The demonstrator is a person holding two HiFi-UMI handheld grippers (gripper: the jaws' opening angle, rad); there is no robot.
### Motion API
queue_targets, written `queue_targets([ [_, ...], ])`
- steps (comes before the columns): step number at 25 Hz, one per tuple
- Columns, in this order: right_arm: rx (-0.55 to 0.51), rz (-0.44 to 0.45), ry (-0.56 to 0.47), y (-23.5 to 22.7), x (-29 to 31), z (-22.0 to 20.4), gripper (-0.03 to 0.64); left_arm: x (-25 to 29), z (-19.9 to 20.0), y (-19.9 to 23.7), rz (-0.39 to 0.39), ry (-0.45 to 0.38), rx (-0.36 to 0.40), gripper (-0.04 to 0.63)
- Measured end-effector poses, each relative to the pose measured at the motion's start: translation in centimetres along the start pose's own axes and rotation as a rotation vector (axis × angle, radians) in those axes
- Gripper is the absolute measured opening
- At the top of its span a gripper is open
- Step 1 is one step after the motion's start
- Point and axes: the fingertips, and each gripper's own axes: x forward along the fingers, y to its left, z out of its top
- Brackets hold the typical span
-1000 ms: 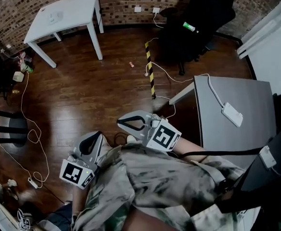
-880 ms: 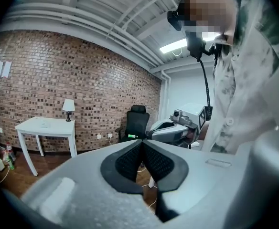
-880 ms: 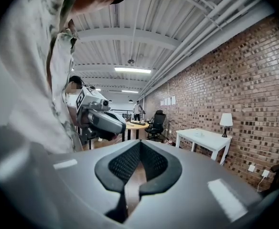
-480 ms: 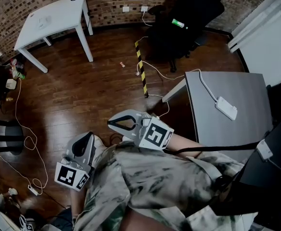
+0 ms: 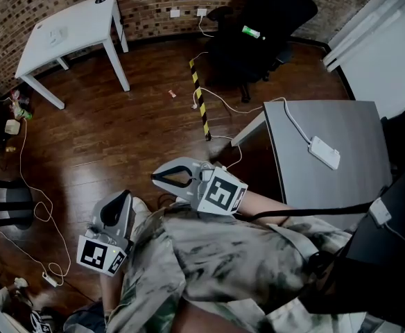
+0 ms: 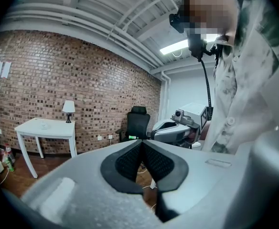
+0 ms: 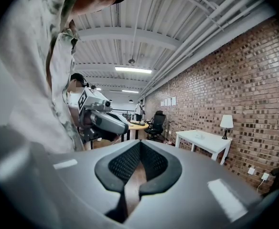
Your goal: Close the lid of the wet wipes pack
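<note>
left gripper (image 5: 121,197) jaws pressed tip to tip, nothing between | right gripper (image 5: 155,177) jaws likewise together, empty | both above wooden floor (image 5: 140,109) | wet wipes pack: cannot tell where (small pale thing (image 5: 55,35) on white table (image 5: 83,22), well ahead of the tips, too small to name)

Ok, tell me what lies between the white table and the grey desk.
Head view: between white table and grey desk, wooden floor bearing a yellow-and-black striped strip and a white cable.
</note>
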Motion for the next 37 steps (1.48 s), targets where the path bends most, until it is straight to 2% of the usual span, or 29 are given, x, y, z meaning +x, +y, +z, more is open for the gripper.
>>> queue_targets([
  [20,-0.04,0.014,0.039,-0.2,2.2,-0.2,0.003,-0.3,-0.5,2.1,-0.006,-0.005,-0.016,0.0],
  [30,-0.039,0.028,0.06,-1.1,5.4,-0.3,0.003,-1.0,-0.7,5.6,-0.006,-0.011,-0.039,0.0],
  [37,-0.025,0.026,0.086,-2.2,10.4,0.6,0.003,-2.8,-0.6,10.6,-0.008,-0.014,-0.052,0.0],
])
